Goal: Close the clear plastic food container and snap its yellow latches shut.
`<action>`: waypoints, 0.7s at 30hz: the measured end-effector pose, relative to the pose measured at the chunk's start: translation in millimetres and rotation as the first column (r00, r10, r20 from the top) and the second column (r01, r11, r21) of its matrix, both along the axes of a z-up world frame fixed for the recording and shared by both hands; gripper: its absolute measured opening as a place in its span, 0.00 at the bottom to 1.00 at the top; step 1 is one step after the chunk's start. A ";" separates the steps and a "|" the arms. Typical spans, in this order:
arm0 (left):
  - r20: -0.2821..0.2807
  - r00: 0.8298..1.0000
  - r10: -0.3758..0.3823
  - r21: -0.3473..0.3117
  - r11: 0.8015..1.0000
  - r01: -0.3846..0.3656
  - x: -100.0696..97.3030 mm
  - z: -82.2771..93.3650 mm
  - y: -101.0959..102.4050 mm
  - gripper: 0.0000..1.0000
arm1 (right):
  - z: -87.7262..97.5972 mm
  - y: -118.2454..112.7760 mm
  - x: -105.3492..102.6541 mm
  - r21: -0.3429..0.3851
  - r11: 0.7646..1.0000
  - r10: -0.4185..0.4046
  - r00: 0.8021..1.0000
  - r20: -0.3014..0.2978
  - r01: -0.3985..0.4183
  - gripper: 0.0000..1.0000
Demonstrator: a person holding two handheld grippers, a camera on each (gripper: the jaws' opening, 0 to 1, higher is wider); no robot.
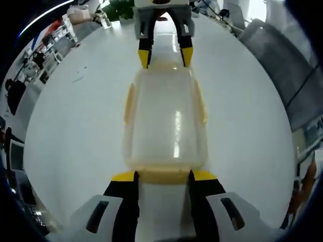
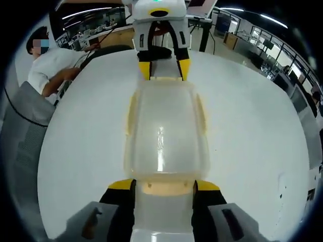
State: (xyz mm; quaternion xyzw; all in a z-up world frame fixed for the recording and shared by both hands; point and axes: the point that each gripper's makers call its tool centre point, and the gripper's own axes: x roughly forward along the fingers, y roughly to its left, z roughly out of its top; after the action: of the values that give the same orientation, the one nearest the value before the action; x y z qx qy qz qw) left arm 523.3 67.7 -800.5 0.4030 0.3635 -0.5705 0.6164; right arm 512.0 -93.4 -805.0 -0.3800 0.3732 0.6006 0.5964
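Clear food container, lid on, lying on the white surface point(image 1: 75, 131) between two opposed claws.

The round white surface carries the clear plastic food container point(image 1: 165, 121) at its centre, lid seated on top. In the left gripper view, the left claw point(image 1: 164, 176) stands wide, its yellow-tipped jaws just beside the near yellow end latch point(image 1: 164, 175), one on each side; whether they touch it cannot be told. The right claw point(image 1: 165, 54) faces it from the far end, also spread wide at that end of the container. Pale yellow side latches point(image 1: 129, 103) sit along both long sides. A grey chair back point(image 1: 282, 60) stands beyond the surface edge. In the right gripper view, a seated person point(image 2: 50, 68) is at a neighbouring desk.
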 end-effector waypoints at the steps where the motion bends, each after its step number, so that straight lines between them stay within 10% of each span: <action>1: -0.001 1.000 -0.002 0.004 1.000 0.002 0.0 -0.4 -0.3 0.38 | 0.0 -0.1 -0.2 -0.001 1.000 0.003 1.000 -0.001 -0.003 0.43; 21: -0.030 0.999 -0.020 0.008 1.000 0.021 -1.2 -0.1 -1.9 0.39 | -1.1 -2.0 1.8 -0.051 0.998 0.020 1.000 -0.005 -0.020 0.41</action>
State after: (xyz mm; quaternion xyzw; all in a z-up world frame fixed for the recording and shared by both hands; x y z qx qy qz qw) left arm 522.1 65.7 -800.6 0.4008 0.3709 -0.5812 0.6033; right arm 513.8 -95.3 -806.1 -0.3975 0.3860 0.5977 0.5794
